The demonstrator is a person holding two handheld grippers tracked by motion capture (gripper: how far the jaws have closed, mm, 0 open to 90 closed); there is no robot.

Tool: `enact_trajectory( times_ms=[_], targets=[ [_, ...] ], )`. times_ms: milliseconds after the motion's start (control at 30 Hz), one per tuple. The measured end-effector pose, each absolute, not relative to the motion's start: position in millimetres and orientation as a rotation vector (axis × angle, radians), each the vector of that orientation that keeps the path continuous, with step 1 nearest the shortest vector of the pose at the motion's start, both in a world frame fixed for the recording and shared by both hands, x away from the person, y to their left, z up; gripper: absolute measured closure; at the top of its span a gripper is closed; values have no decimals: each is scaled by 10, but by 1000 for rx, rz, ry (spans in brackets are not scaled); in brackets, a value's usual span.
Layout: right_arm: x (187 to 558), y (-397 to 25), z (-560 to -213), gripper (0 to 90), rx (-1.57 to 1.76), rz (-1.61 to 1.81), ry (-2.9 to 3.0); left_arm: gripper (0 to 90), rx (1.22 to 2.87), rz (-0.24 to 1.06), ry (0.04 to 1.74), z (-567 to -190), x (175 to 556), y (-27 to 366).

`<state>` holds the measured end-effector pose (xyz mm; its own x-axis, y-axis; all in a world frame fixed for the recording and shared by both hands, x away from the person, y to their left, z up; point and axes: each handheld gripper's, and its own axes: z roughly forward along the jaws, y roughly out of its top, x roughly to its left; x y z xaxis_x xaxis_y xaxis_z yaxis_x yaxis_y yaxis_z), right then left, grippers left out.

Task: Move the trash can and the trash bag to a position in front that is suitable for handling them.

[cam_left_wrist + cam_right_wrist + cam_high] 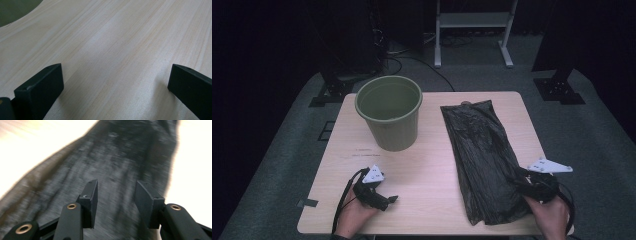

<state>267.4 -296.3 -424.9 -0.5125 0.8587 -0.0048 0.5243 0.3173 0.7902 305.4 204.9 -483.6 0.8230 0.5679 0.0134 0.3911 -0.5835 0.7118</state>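
A black plastic bag (pixel 482 155) lies flat and lengthwise on the right half of the wooden table (pixel 422 170). An empty green bucket (pixel 388 112) stands upright at the back left. My right gripper (pixel 523 184) hovers at the bag's near right corner; in the right gripper view its jaws stand apart over the blurred black bag (pixel 105 165), right gripper (pixel 115 195) open with nothing between them. My left gripper (pixel 387 200) rests low near the front left of the table; in the left gripper view its jaws are wide apart over bare wood, left gripper (pixel 115 82) open.
Dark carpet surrounds the table. A white metal frame (pixel 472 30) and black stands (pixel 557 75) sit on the floor behind. A bit of dark tape (pixel 307 203) marks the table's front left edge. Bare wood lies between bucket and bag.
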Motion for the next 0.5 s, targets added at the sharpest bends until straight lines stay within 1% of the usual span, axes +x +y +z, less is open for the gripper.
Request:
enact_trajectory(
  times_ms=[33, 67, 100, 167, 200, 233, 267, 333, 367, 433, 500],
  targets=[
    [2674, -2963, -4249, 521, 1224, 1056, 2162, 0, 2266, 310, 699, -4836, 3054, 2049],
    [2706, -2817, -4252, 509, 1199, 1059, 2195, 0, 2266, 310, 699, -4836, 3054, 2049],
    [2706, -2817, -4252, 509, 1199, 1059, 2195, 0, 2266, 310, 699, -4836, 3054, 2049],
    [2766, -2614, -4281, 474, 1180, 1066, 2242, 0, 2266, 310, 699, -4836, 3054, 2049],
    [2766, -2614, -4281, 474, 1180, 1066, 2242, 0, 2266, 310, 699, -4836, 3054, 2049],
    [2812, -2482, -4305, 437, 1166, 1061, 2272, 0, 2266, 310, 699, -4836, 3054, 2049],
    [2812, -2482, -4305, 437, 1166, 1061, 2272, 0, 2266, 310, 699, -4836, 3054, 2049],
    [2856, -2356, -4325, 399, 1159, 1080, 2304, 0, 2266, 310, 699, -4836, 3054, 2049],
    [2899, -2225, -4355, 365, 1143, 1085, 2328, 0, 2266, 310, 699, -4836, 3054, 2049],
    [2921, -2163, -4375, 358, 1137, 1085, 2347, 0, 2266, 310, 699, -4836, 3054, 2049],
    [2971, -2043, -4430, 322, 1135, 1080, 2369, 0, 2266, 310, 699, -4836, 3054, 2049]
  ],
)
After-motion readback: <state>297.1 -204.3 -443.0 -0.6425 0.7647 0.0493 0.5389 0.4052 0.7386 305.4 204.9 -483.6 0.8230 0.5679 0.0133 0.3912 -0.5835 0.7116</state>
